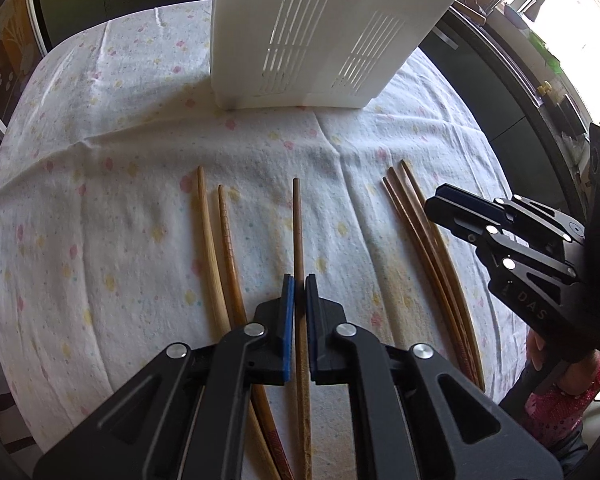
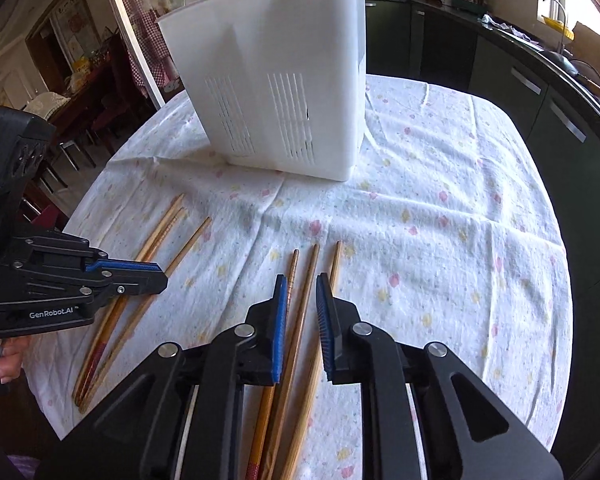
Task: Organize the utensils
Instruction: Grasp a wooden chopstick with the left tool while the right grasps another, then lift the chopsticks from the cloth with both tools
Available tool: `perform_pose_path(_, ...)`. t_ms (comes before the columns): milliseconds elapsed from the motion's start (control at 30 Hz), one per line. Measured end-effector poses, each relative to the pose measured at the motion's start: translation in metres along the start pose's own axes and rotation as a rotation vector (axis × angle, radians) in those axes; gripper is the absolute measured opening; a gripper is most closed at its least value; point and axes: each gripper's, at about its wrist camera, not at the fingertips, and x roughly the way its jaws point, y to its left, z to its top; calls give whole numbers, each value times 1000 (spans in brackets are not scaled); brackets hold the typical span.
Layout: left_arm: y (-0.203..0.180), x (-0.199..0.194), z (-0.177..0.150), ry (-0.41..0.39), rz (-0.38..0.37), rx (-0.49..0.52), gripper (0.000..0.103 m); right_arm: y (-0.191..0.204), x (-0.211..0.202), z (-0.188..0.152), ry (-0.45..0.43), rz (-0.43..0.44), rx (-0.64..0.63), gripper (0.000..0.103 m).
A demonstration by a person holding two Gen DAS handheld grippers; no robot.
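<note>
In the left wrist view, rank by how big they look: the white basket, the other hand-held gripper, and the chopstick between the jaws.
1. White basket
2. Right hand-held gripper, though nearness inflates it
3. Clamped chopstick

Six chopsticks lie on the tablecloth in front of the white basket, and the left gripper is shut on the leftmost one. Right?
Not quite. The left gripper is shut on the single middle chopstick, not the leftmost, as the left wrist view shows. Six chopsticks on the tablecloth before the white basket is correct.

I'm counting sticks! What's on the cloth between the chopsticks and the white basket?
Nothing. In both views only bare flowered cloth lies between the chopsticks' tips and the basket.
</note>
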Motion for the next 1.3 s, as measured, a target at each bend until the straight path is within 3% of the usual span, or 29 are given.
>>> perform_pose_path(467, -8, -5, -1, -18, 4, 27, 6, 6, 29, 9, 69, -46, -45, 14)
perform_pose_path(567, -11, -8, -1, -29, 6, 34, 6, 9, 31, 11, 67, -56, -54, 7)
perform_pose_path(833, -11, -32, -6, -78, -26, 53, 6, -4, -13, 5, -59, 94, 60, 6)
perform_pose_path(1133, -18, -77, -15, -164, -58, 77, 5, -9, -91, -12, -241, 165, 93, 6)
perform_pose_path(1300, -27, -103, -17, -219, -74, 96, 5, -8, -120, -16, -291, 182, 85, 6)
